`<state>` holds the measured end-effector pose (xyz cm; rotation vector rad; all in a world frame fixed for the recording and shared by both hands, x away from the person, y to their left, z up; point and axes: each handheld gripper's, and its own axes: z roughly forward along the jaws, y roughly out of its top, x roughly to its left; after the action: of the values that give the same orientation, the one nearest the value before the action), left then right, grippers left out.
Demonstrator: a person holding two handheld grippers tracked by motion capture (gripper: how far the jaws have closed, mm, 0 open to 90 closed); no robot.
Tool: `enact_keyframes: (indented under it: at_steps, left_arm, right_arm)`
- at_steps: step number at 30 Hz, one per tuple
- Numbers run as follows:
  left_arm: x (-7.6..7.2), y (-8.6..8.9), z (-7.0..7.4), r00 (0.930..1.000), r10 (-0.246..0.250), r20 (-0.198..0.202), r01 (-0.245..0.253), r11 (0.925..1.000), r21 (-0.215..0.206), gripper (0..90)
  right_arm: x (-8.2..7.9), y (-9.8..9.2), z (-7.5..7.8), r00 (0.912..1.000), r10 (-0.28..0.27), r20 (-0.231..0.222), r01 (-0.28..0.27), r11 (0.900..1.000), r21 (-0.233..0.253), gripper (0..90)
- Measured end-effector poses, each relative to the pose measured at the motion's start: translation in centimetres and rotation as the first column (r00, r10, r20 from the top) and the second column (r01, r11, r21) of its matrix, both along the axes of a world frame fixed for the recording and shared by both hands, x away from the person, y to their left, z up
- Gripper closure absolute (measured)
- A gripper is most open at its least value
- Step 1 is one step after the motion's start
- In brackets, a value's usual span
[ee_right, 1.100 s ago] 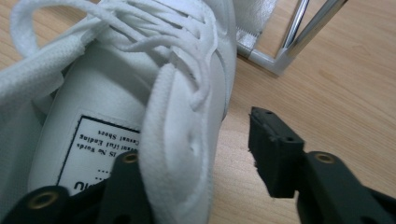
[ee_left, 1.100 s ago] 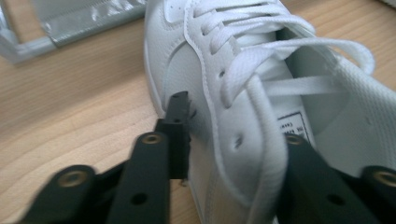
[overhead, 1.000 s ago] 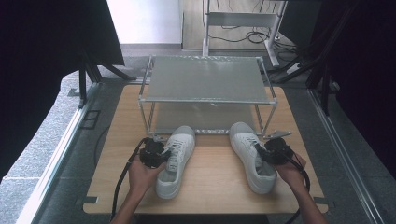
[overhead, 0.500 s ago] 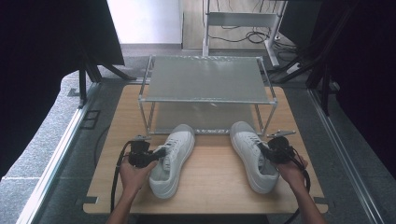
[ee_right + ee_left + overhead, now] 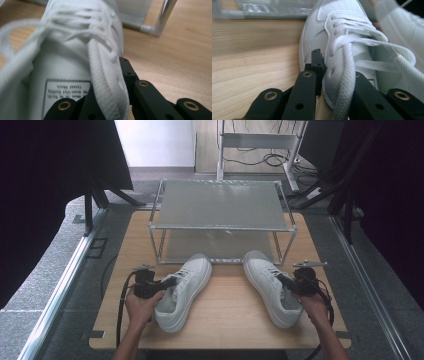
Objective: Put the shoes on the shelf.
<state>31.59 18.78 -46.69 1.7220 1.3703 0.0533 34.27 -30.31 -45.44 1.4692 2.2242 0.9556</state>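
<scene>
- Here, two white leather lace-up sneakers lie on the pale wooden tabletop (image 5: 230, 300), toes towards the two-tier metal-framed rack with frosted glass shelves (image 5: 220, 205); the left sneaker (image 5: 182, 290) is angled with its heel towards the person's left hand (image 5: 142, 305), and the right sneaker (image 5: 272, 287) with its heel towards the right hand (image 5: 315, 305).
- The left gripper (image 5: 167, 282) clamps the outer side wall of the left sneaker's collar: in the left gripper view one black jaw sits outside against the leather and the other inside the opening, with a thick white lace (image 5: 344, 75) draped between them.
- The inner jaw's tip is hidden behind the lace and the collar, so its contact point cannot be made out.
- The right gripper (image 5: 285, 281) grips the right sneaker's collar wall in the same way; in the right gripper view one jaw presses the outside and the other lies inside over the insole, beside a printed label (image 5: 66, 96) whose lettering is too blurred to read.
- The front of that sneaker is out of focus, and a chrome rack leg (image 5: 166, 15) is cut off at the top edge.
- From the high view both soles appear to rest on the wood; whether either heel is lifted cannot be told.
- Black cables (image 5: 120, 320) trail back from the grippers past the forearms.
</scene>
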Motion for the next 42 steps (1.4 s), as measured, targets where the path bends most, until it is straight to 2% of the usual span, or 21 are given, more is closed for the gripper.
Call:
enact_keyframes:
  at_steps: [3, 4, 5, 7, 9, 14, 15, 18, 19, 21, 23, 26, 27, 28, 30, 32, 33, 34, 37, 39, 42]
  left_arm:
    - [-0.4, 0.1, 1.2, 0.9994, -0.018, 0.029, 0.02, 0.9977, -0.065, 83.6]
    - [-0.4, 0.1, 1.2, 0.9994, -0.018, 0.029, 0.02, 0.9977, -0.065, 83.6]
    - [-0.7, 0.2, 1.7, 0.9988, -0.029, 0.039, 0.032, 0.9945, -0.1, 83.5]
    - [-0.9, 0.2, 1.9, 0.9985, -0.031, 0.046, 0.036, 0.9921, -0.12, 83.5]
    - [-1.3, 0.4, 2.4, 0.9973, -0.039, 0.062, 0.048, 0.9867, -0.155, 83.5]
    - [-1.8, 0.6, 3.0, 0.9943, -0.051, 0.094, 0.067, 0.983, -0.171, 83.3]
    - [-2.0, 0.7, 3.3, 0.993, -0.05, 0.107, 0.069, 0.9806, -0.183, 83.3]
    - [-2.2, 0.9, 3.6, 0.992, -0.049, 0.116, 0.071, 0.9776, -0.198, 83.3]
    - [-2.3, 1.1, 3.8, 0.9907, -0.049, 0.127, 0.076, 0.9738, -0.214, 83.3]
    - [-2.4, 1.2, 3.9, 0.9899, -0.05, 0.133, 0.079, 0.972, -0.221, 83.3]
    - [-2.5, 1.4, 4.2, 0.9872, -0.053, 0.151, 0.088, 0.967, -0.239, 83.2]
    - [-2.5, 1.9, 4.4, 0.9823, -0.075, 0.171, 0.125, 0.9461, -0.299, 82.8]
    - [-2.5, 2.1, 4.4, 0.9799, -0.084, 0.181, 0.142, 0.9306, -0.337, 83.0]
    - [-2.5, 2.2, 4.5, 0.9789, -0.082, 0.188, 0.144, 0.926, -0.349, 83.0]
    - [-2.6, 2.3, 4.6, 0.9774, -0.079, 0.196, 0.147, 0.9223, -0.358, 83.1]
    - [-2.7, 2.4, 4.9, 0.9742, -0.076, 0.212, 0.149, 0.9225, -0.356, 83.0]
    - [-2.7, 2.4, 5.1, 0.9722, -0.072, 0.223, 0.149, 0.9241, -0.352, 83.0]
    - [-2.7, 2.4, 5.3, 0.9711, -0.069, 0.228, 0.148, 0.9244, -0.351, 83.0]
    - [-2.7, 2.5, 5.7, 0.9676, -0.061, 0.245, 0.151, 0.9191, -0.364, 83.1]
    - [-2.4, 2.3, 6.2, 0.9652, -0.066, 0.253, 0.161, 0.9122, -0.377, 83.2]
    - [-2.0, 2.1, 6.6, 0.9636, -0.072, 0.257, 0.169, 0.9095, -0.38, 83.2]
  right_arm:
    - [-0.6, -0.2, 0.3, 0.9999, 0.0, 0.015, -0.001, 0.999, 0.033, 86.8]
    - [-0.6, -0.2, 0.3, 0.9999, 0.0, 0.015, -0.001, 0.999, 0.033, 86.8]
    - [-1.0, -0.7, 0.5, 0.9998, 0.002, 0.022, -0.004, 0.996, 0.092, 86.8]
    - [-1.1, -0.8, 0.5, 0.9997, 0.003, 0.023, -0.006, 0.994, 0.11, 86.8]
    - [-1.7, -1.3, 0.8, 0.9991, 0.0, 0.041, -0.008, 0.983, 0.184, 86.8]
    - [-2.2, -1.7, 1.1, 0.9984, 0.004, 0.056, -0.017, 0.972, 0.236, 86.8]
    - [-2.4, -1.8, 1.4, 0.998, 0.014, 0.061, -0.03, 0.963, 0.267, 86.9]
    - [-2.6, -1.9, 1.6, 0.9974, 0.019, 0.07, -0.039, 0.957, 0.286, 86.9]
    - [-2.8, -2.0, 1.8, 0.9965, 0.018, 0.082, -0.043, 0.949, 0.313, 86.8]
    - [-3.1, -2.0, 2.1, 0.9959, 0.022, 0.088, -0.05, 0.942, 0.333, 86.8]
    - [-3.2, -2.1, 2.2, 0.9953, 0.024, 0.094, -0.055, 0.937, 0.345, 86.8]
    - [-3.4, -2.2, 2.6, 0.9937, 0.034, 0.107, -0.073, 0.919, 0.387, 86.8]
    - [-3.4, -2.2, 3.0, 0.9928, 0.044, 0.112, -0.086, 0.91, 0.405, 86.8]
    - [-3.4, -2.2, 3.1, 0.9923, 0.046, 0.115, -0.089, 0.907, 0.41, 86.8]
    - [-3.5, -2.2, 3.3, 0.9914, 0.044, 0.123, -0.092, 0.903, 0.419, 86.8]
    - [-3.6, -2.2, 3.8, 0.9895, 0.042, 0.138, -0.098, 0.897, 0.43, 86.8]
    - [-3.7, -2.2, 4.2, 0.9885, 0.033, 0.148, -0.097, 0.89, 0.445, 86.9]
    - [-3.7, -2.2, 4.2, 0.9885, 0.033, 0.148, -0.097, 0.89, 0.445, 86.9]
    - [-3.7, -2.2, 4.9, 0.9868, 0.015, 0.161, -0.09, 0.879, 0.468, 86.9]
    - [-3.7, -2.1, 5.3, 0.9855, 0.01, 0.169, -0.091, 0.875, 0.475, 86.9]
    - [-3.5, -1.9, 5.8, 0.9843, 0.007, 0.176, -0.092, 0.874, 0.478, 86.9]
